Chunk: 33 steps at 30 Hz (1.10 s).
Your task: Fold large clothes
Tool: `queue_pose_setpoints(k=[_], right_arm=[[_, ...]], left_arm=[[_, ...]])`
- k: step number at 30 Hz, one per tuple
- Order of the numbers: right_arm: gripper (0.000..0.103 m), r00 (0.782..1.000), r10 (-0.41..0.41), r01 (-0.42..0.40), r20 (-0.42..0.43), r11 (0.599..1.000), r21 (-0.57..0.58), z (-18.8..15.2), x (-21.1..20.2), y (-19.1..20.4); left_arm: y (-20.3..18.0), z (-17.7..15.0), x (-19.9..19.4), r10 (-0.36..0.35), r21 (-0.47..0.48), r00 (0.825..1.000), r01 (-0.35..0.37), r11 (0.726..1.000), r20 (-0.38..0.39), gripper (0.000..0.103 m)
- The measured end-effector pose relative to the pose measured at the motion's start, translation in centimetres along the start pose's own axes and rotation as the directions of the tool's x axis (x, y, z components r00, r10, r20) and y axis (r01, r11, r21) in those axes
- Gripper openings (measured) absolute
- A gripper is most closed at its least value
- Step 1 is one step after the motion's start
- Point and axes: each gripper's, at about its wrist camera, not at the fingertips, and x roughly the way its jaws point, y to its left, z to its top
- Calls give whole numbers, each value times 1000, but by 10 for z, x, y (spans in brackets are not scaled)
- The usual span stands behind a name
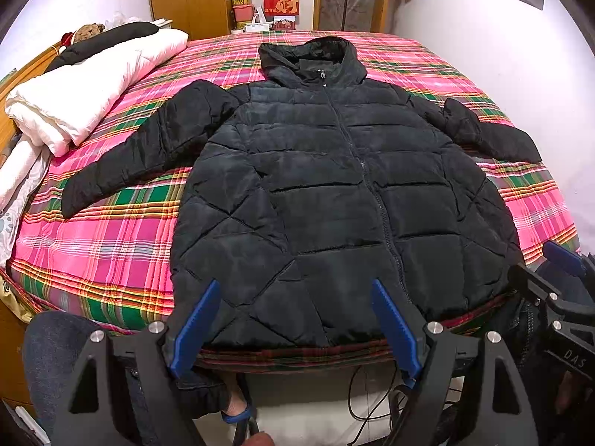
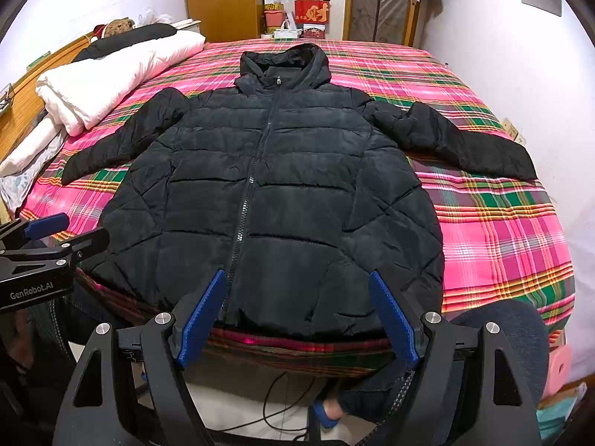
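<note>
A black puffer jacket [image 1: 334, 186] is spread on the plaid bed [image 1: 111, 252], above both wide-spread, empty tongs [image 1: 297, 286] [image 2: 297, 278] at bottom centre.

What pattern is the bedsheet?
Pink, green and yellow plaid bedsheet, clearest in the right wrist view.

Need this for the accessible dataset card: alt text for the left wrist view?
A black hooded puffer jacket lies zipped and spread flat, sleeves out, on a pink plaid bed. The open left tool hovers at its hem; a folded white duvet lies at left.
</note>
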Motion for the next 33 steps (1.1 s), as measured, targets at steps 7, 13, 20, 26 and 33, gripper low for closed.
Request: queue_pose_setpoints(k=[7,13,20,26,33], right_arm=[[79,1000,25,-25,-6,1000,2,6,9,-3],[79,999,38,-38,-2,999,-20,17,21,1],[79,998,54,-55,-10,997,-48,45,45,3],[79,998,58,-57,7,995,-79,78,73,4],[79,997,79,-77,8,991,-113,114,115,5]], left_arm=[[5,6,9,-11,-3,1000,11,1000,-7,84],[17,18,22,-22,-23,1000,22,1000,-8,84],[42,45,49,-43,-55,999,43,998,8,84],[82,73,84,-39,-153,999,39,987,2,84],[140,102,122,4,-289,1000,-5,957,-7,71]])
